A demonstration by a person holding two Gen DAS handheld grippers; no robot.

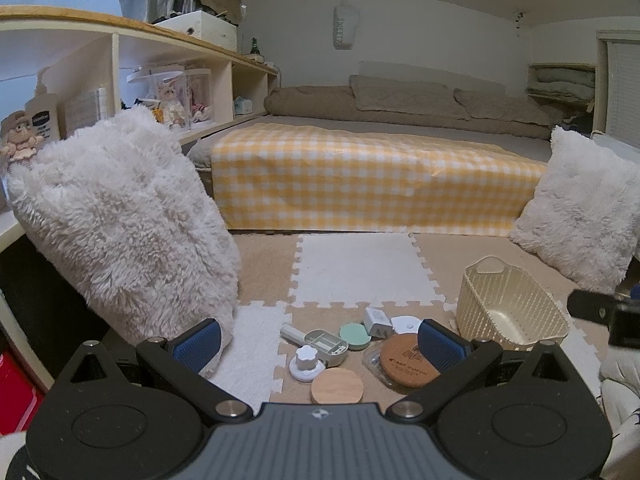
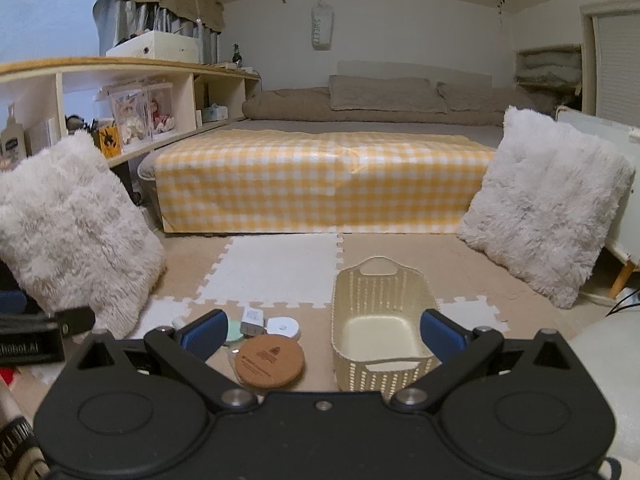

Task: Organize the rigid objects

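Several small items lie on the foam floor mat: a brown cork coaster [image 1: 407,363] [image 2: 269,363], a light wooden disc [image 1: 337,386], a mint round case [image 1: 354,335], a white plug adapter [image 1: 377,322] [image 2: 252,321], a white round puck [image 1: 405,324] [image 2: 283,326], a white knobbed lid [image 1: 306,362] and an open white compartment case [image 1: 325,345]. A cream slatted basket [image 1: 507,309] [image 2: 380,320] stands empty to their right. My left gripper [image 1: 320,342] hovers open over the items. My right gripper [image 2: 322,334] hangs open, straddling the coaster and the basket.
Two fluffy white cushions [image 1: 124,216] [image 2: 548,200] lean at left and right. A low bed with a yellow checked cover [image 1: 372,176] fills the back. A shelf unit [image 1: 120,64] runs along the left wall. White and tan puzzle mat tiles [image 2: 276,268] cover the floor.
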